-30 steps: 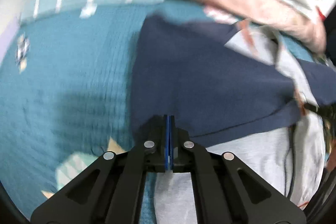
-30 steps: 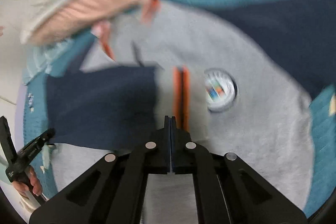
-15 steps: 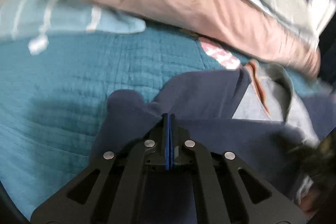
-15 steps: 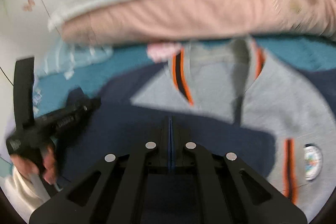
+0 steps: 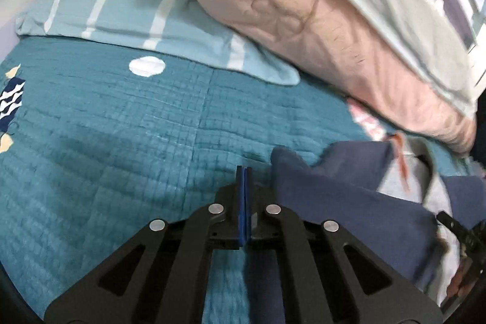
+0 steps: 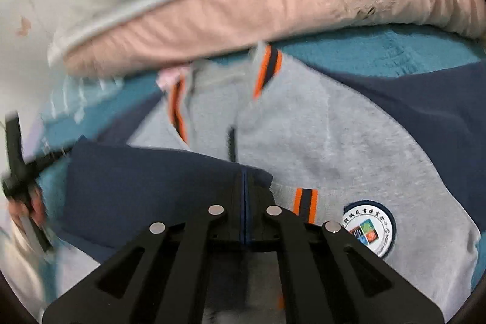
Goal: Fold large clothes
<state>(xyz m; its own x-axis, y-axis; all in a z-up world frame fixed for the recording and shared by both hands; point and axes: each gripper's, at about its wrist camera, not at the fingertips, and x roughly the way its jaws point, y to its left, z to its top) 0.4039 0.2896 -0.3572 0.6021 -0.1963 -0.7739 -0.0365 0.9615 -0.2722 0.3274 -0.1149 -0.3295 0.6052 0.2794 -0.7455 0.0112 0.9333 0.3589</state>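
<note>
Step in hand: navy sleeve (image 6: pixel 145 184) laid across the grey sweatshirt (image 6: pixel 349 160).

My right gripper (image 6: pixel 244 172): jaws opening, sleeve edge between them.

My left gripper (image 5: pixel 244 172): clenched, empty, the sleeve just right of it.

Next, I judge: fold the other sleeve.

Ahead: pink pillow (image 6: pixel 243 11), crowding the collar.

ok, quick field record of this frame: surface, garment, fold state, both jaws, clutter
surface: teal quilted bedspread
garment: grey jacket with navy sleeves, orange trim, round badge
fold state: one navy sleeve laid across the grey front
left gripper: jaws shut, nothing between them, over the bedspread
right gripper: jaws opening, at the sleeve's edge
clutter: pink pillow, striped blue pillow
</note>
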